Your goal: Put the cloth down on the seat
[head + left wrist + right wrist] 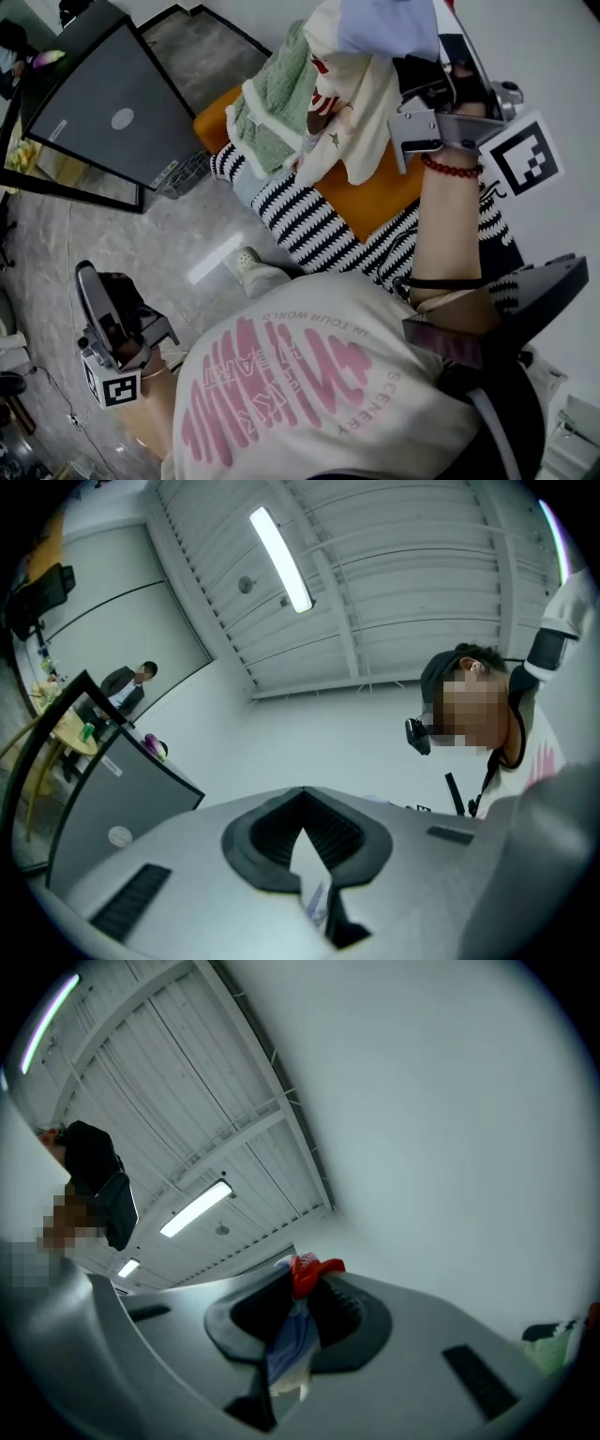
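Observation:
A cream cloth (361,103) with blue and red parts hangs from my right gripper (436,28) at the top right of the head view, above the orange seat (375,202). In the right gripper view the jaws are shut on the cloth (291,1335), whose red edge pokes out at the tips of the right gripper (302,1274). My left gripper (89,277) is low at the left over the floor, far from the seat. In its own view the left gripper (305,799) points up at the ceiling, its pads meeting at the tips with nothing between them.
A black-and-white striped cloth (300,220) and a green fluffy cloth (272,103) lie on the seat. A dark slanted panel (112,103) and a wire basket (187,173) stand to the left on the marble floor. A person (127,686) stands far off by the panel.

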Available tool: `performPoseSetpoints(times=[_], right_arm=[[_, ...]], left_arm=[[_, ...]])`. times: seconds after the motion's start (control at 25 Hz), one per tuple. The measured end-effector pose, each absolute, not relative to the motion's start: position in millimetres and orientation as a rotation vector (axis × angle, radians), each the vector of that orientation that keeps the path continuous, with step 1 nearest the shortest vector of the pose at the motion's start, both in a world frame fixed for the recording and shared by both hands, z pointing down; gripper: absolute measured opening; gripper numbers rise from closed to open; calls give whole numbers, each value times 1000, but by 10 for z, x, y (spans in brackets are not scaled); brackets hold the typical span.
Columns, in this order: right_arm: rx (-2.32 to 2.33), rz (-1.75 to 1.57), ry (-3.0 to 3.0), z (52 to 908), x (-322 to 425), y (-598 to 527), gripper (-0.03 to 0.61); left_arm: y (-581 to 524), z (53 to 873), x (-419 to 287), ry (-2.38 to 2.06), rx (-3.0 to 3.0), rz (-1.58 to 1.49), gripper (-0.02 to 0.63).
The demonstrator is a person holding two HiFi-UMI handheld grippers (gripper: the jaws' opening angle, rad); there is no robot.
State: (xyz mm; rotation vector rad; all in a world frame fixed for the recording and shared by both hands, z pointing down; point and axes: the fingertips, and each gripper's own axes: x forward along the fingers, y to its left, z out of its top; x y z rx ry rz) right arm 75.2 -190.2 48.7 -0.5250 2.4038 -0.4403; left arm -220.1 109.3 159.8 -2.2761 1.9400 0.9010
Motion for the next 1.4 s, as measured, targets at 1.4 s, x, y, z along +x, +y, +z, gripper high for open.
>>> performPoseSetpoints(times=[1.4], right_arm=[[-1496, -1103, 2394, 4027, 42, -3250, 63]], left_arm=[[-45, 1904, -4001, 1902, -2542, 697, 8]])
